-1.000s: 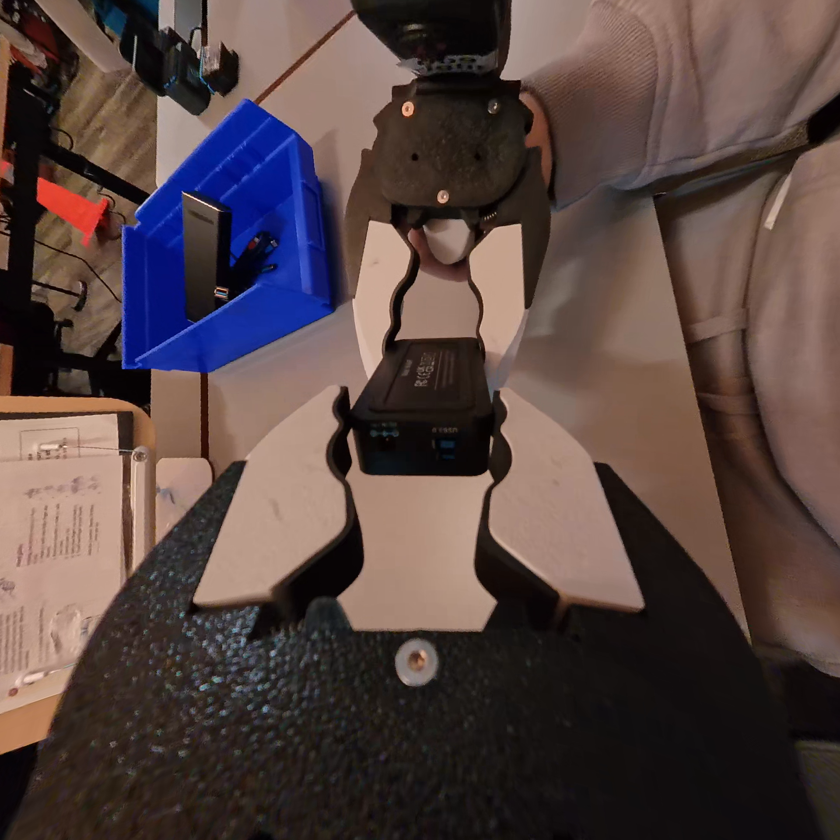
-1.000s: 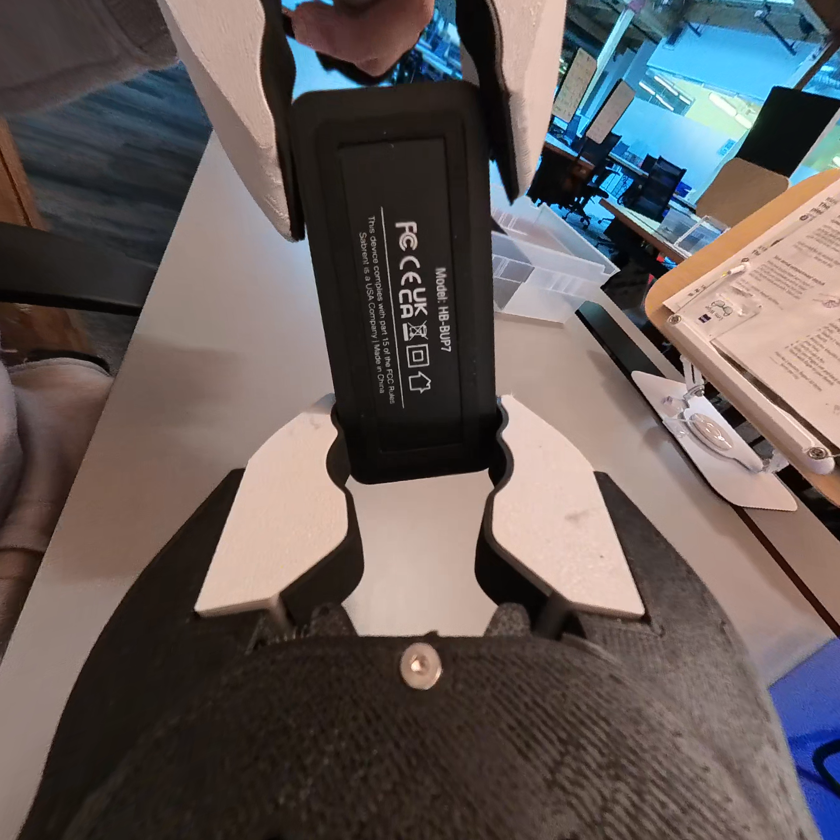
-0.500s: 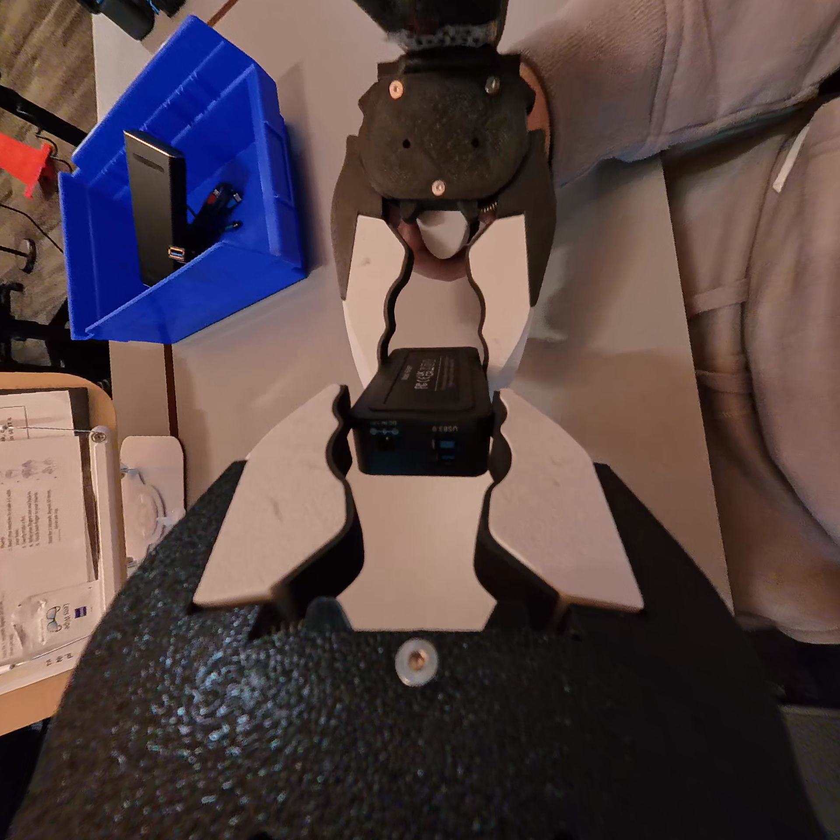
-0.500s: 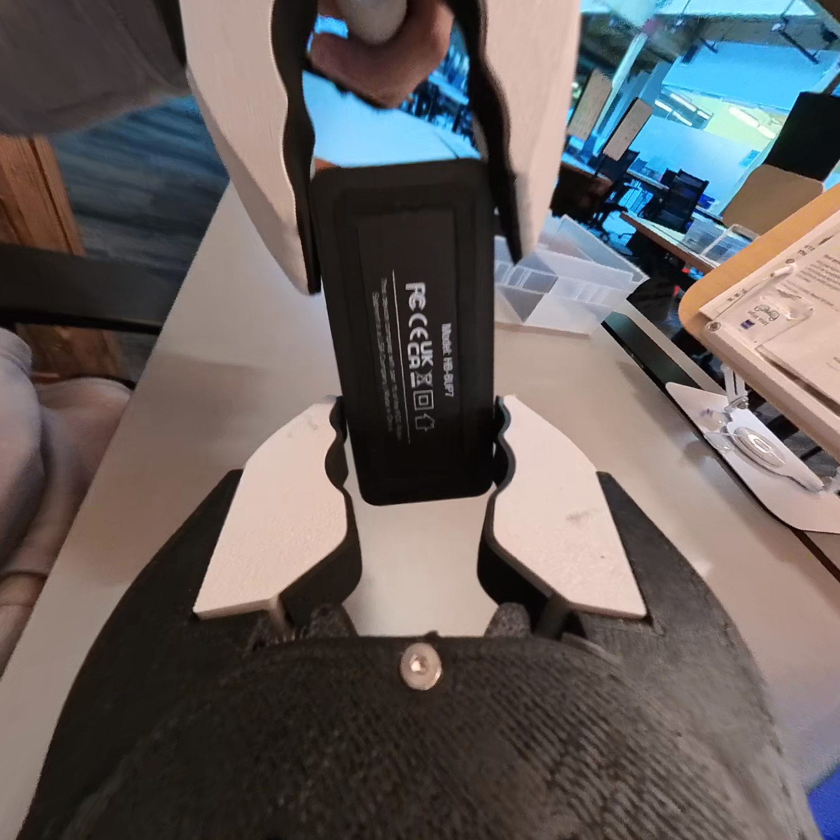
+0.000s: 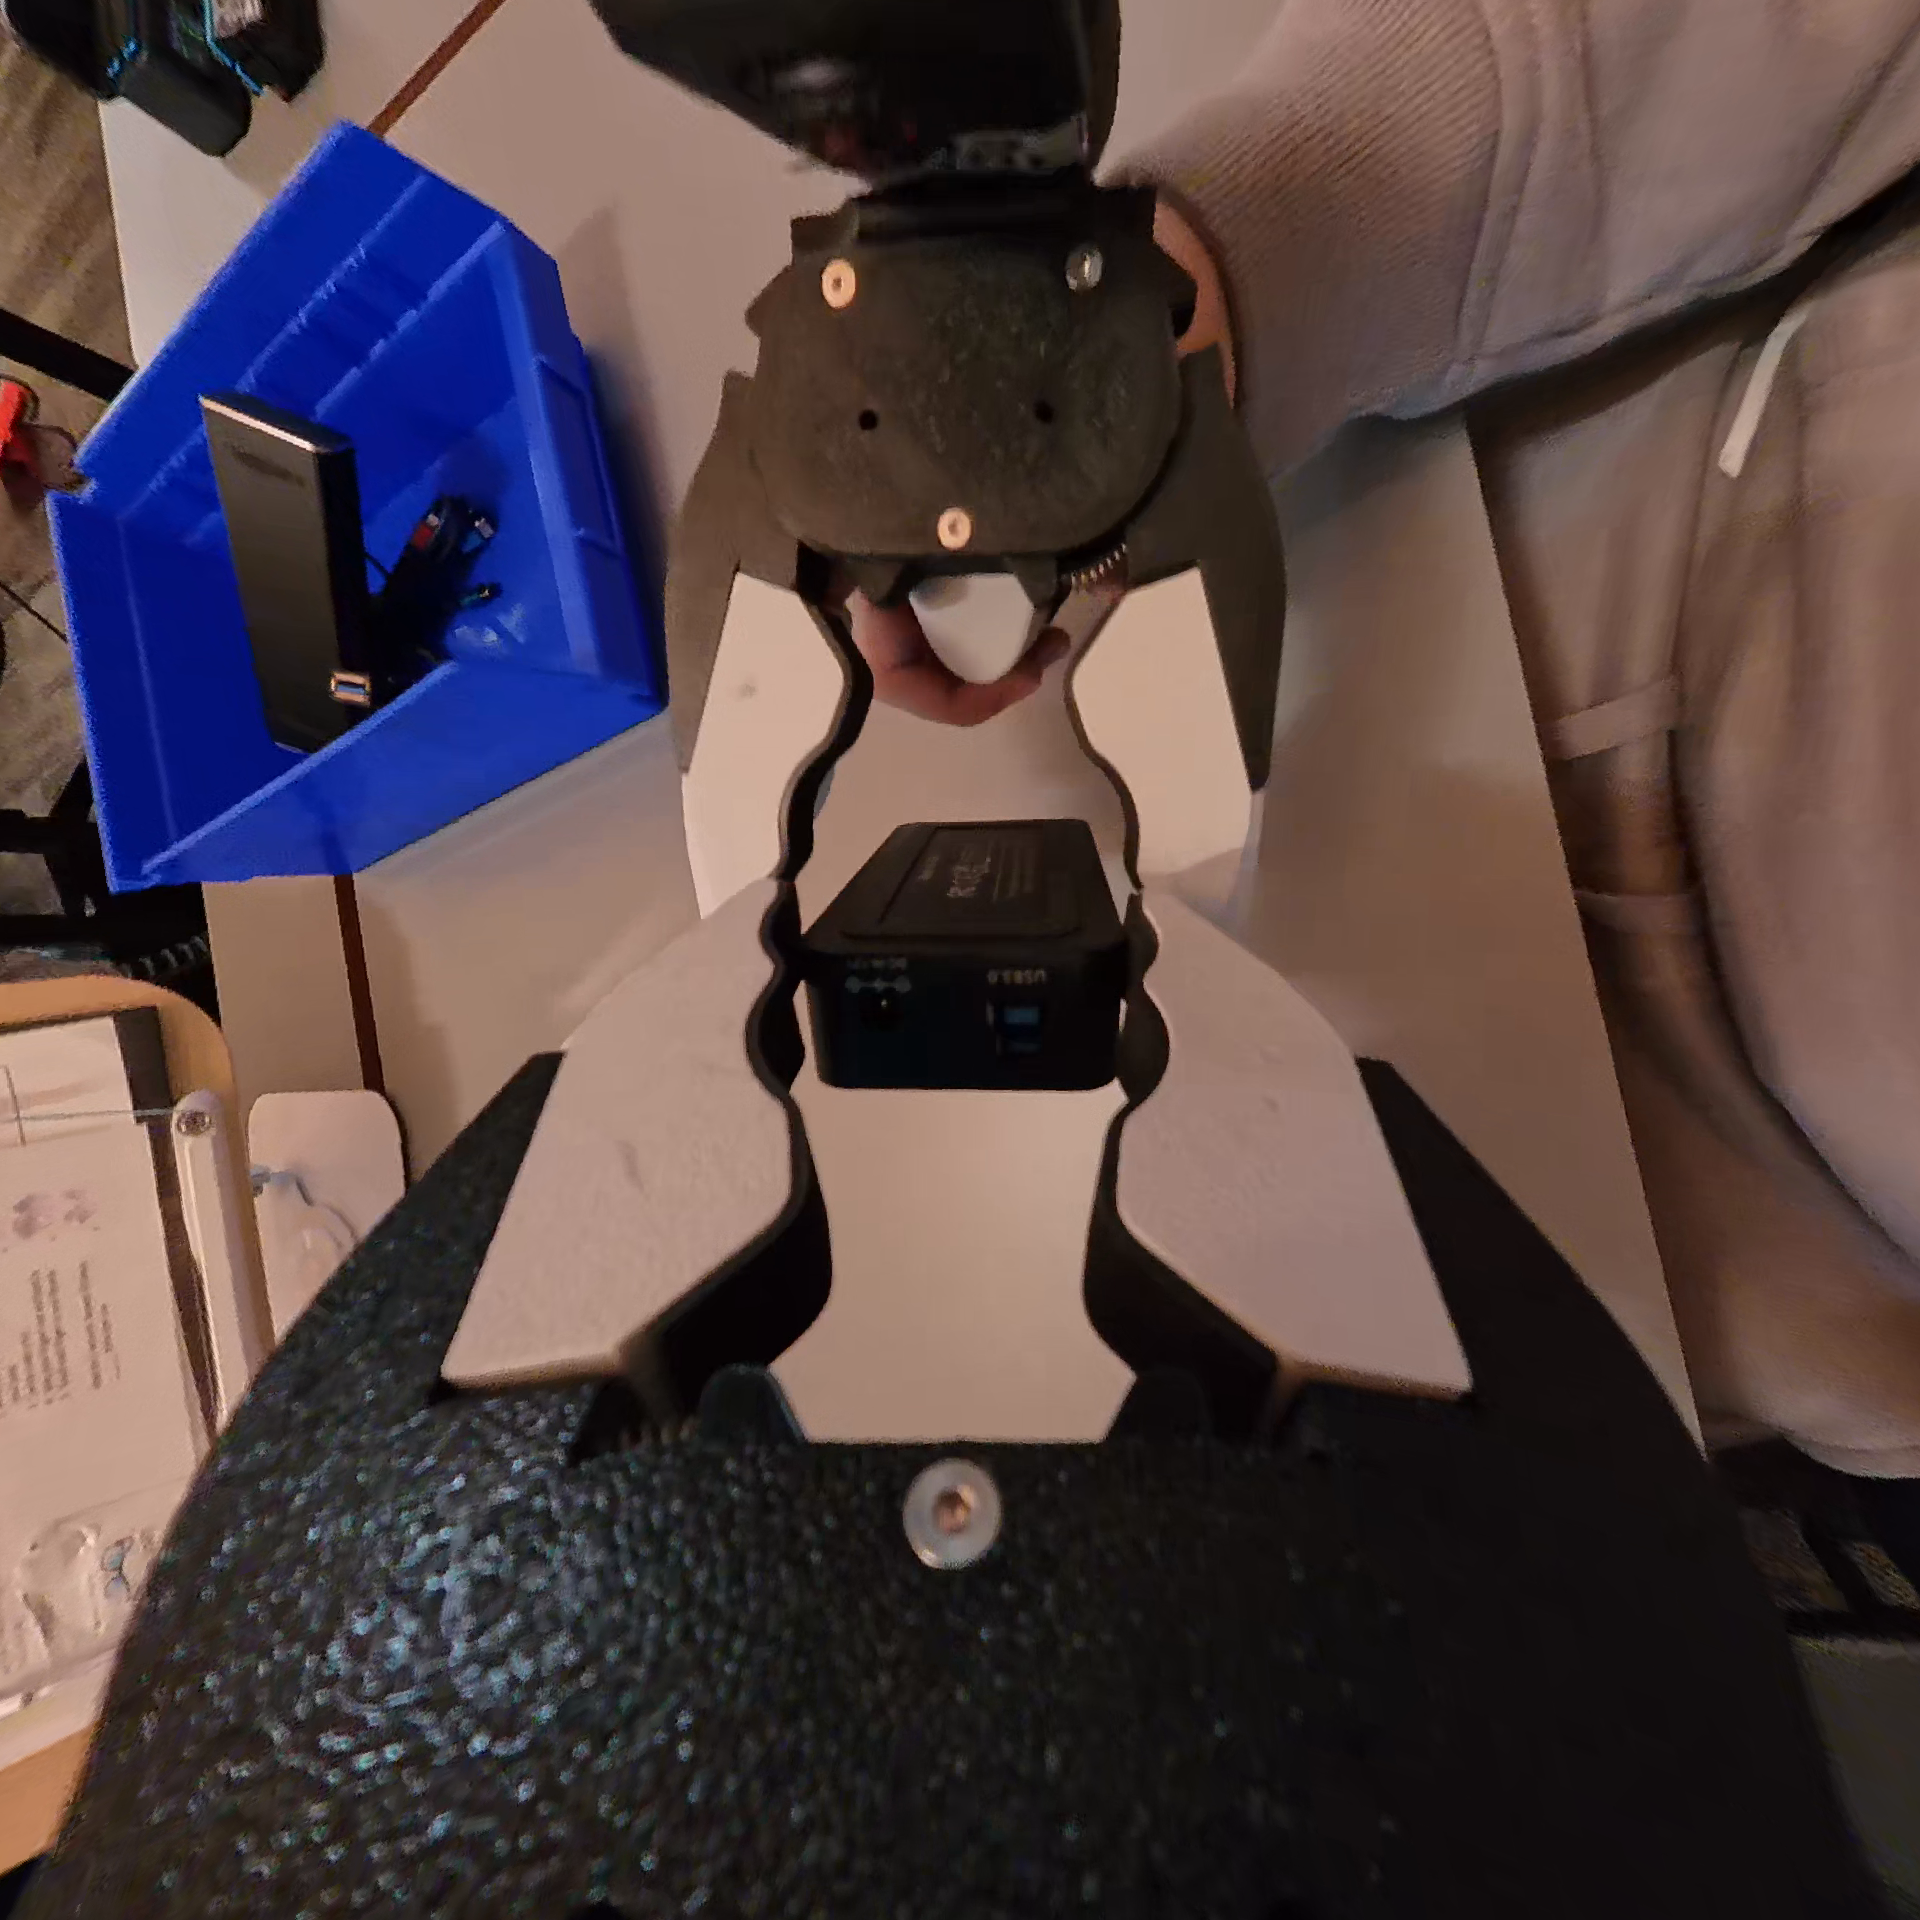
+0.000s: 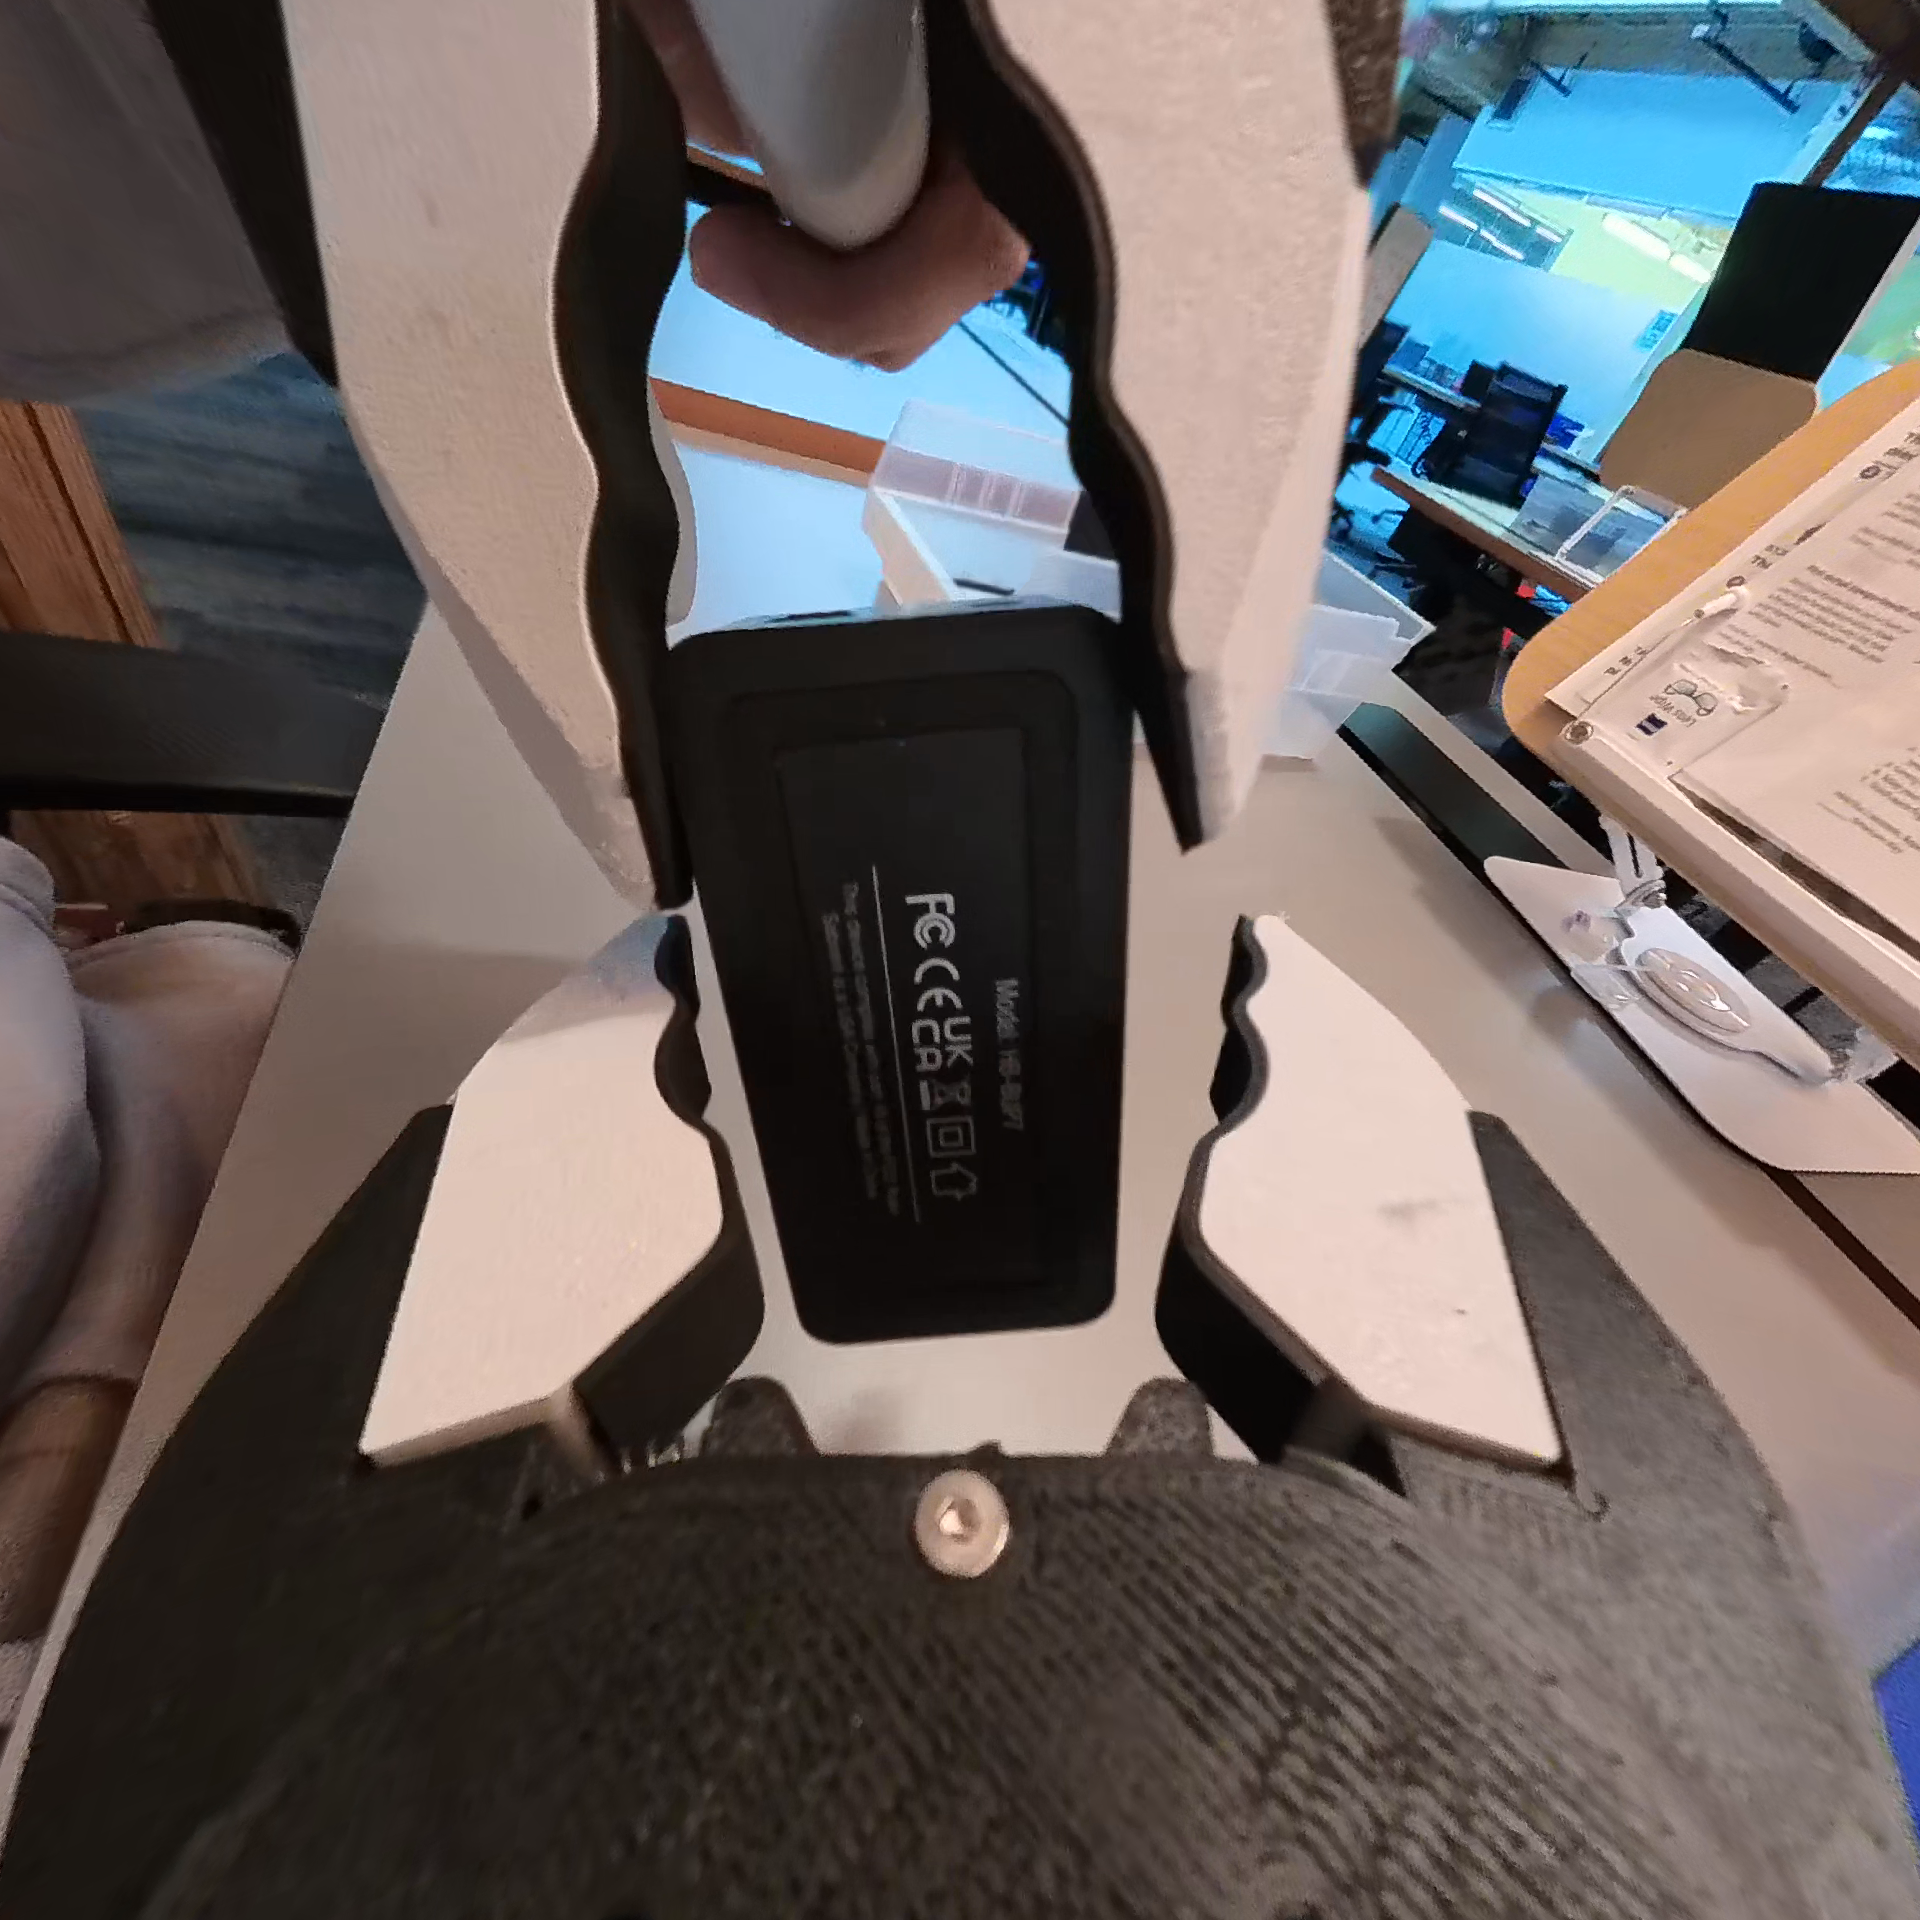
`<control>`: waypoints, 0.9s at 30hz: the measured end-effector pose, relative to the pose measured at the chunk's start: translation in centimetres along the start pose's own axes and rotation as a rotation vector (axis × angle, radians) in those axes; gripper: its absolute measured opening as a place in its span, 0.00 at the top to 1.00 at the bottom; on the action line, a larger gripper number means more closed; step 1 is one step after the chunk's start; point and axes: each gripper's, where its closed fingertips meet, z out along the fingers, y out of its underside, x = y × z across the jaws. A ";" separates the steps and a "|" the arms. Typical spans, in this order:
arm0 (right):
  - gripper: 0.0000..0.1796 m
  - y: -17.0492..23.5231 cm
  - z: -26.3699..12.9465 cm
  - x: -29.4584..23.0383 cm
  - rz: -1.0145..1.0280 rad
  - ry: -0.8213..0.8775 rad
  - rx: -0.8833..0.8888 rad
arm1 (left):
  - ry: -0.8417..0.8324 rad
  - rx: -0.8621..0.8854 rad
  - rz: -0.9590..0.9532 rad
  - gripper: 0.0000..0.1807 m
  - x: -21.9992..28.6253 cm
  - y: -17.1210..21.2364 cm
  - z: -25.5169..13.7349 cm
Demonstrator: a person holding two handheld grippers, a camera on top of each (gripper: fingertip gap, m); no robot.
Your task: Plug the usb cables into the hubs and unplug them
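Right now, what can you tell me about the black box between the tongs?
The hub is a slim black box with rounded corners, matte and plastic-looking. One broad face has a sunken panel with white print. Its end carries a round socket and a blue one. The left tongs pinch that end above the white table; the right tongs stand open around the other end.
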 end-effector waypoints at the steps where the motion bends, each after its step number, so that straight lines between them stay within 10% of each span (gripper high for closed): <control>1: 0.46 0.0 0.0 0.0 0.000 -0.001 -0.003 | 0.001 0.009 0.001 0.67 -0.1 -0.3 0.0; 27: 0.57 1.5 1.0 0.2 0.044 0.024 -0.068 | 0.056 -0.179 0.067 0.68 -0.4 -0.6 1.6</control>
